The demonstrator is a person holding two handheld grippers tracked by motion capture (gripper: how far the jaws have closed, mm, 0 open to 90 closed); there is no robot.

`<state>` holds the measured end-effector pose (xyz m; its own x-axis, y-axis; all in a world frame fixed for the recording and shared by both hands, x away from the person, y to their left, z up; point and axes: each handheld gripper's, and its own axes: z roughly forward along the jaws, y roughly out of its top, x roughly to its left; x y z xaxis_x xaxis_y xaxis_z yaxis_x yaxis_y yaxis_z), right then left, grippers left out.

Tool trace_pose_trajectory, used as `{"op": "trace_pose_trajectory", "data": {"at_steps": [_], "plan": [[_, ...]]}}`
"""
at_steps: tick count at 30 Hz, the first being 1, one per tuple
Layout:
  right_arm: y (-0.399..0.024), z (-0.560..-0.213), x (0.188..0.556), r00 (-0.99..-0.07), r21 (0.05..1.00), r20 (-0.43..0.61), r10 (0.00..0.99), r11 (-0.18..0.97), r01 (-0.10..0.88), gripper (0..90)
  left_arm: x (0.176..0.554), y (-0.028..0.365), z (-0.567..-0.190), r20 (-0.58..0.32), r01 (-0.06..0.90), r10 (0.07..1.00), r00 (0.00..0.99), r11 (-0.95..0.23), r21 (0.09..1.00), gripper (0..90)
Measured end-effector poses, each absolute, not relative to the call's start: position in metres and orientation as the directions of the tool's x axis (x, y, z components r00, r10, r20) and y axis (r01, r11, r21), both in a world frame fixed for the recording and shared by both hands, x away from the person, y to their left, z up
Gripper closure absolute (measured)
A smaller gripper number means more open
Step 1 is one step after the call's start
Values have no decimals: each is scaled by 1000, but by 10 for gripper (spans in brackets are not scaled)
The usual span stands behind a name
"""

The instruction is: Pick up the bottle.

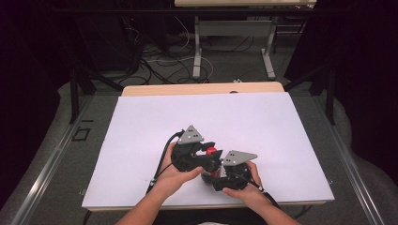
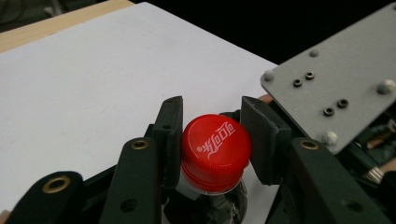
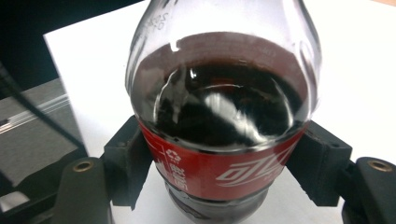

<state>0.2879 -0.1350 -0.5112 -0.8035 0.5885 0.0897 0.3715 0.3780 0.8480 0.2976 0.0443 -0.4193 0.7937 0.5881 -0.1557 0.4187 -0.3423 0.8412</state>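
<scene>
Low in the middle of the high view, near the front edge of the white table point(image 1: 141, 140), the two hands hold their grippers close together around a bottle point(image 3: 219, 107) of dark cola.

The right gripper point(image 3: 219, 172) is clamped on the bottle's body. In the right gripper view its two black jaws press against the red label point(image 3: 210, 172) from either side, low in the frame, with the clear shoulder and the dark drink rising above them. This grip looks meant to steady the bottle and keep it from turning. In the high view that gripper point(image 1: 220, 176) sits at the lower middle, below and right of the other, in the person's right hand point(image 1: 246, 190).

The left gripper point(image 2: 212, 140) is closed on the red cap point(image 2: 215, 151). In the left gripper view the cap sits at the lower centre, its white lettering facing the camera, and a pad touches it on each side. The grey plate point(image 2: 341, 88) of the other gripper fills the right of that frame, which shows how tightly the two tools are packed together. In the high view the cap point(image 1: 211, 151) is a small red spot between the two grippers, with the left gripper point(image 1: 206, 152) just left of it, held by the left hand point(image 1: 171, 178).

One tool on the body and one on the cap suggests the cap is about to be twisted, probably to open the bottle.
</scene>
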Motion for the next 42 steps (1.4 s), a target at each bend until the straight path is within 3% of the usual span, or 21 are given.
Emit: {"op": "trace_pose_trajectory", "data": {"at_steps": [11,18,24,27,36,42], "plan": [[-136,-512,289,-770,856,76,634,354,376,289,285,26,-420,-117,442,729,674,-271,855,611],[-137,-513,289,-768,847,90,635,357,394,289,282,21,-422,-89,426,735,672,-286,859,607],[-137,-513,288,-794,868,88,602,344,357,289,284,31,-415,-85,388,646,759,-344,855,488],[-136,-512,286,-810,867,94,579,353,352,288,289,44,-404,-143,370,555,819,-320,872,392],[-132,-509,282,-888,871,102,449,391,297,288,305,73,-394,-181,279,257,949,-420,864,412],[-130,-507,278,-913,878,95,397,399,265,288,310,74,-403,-207,272,189,960,-451,850,477]]}}
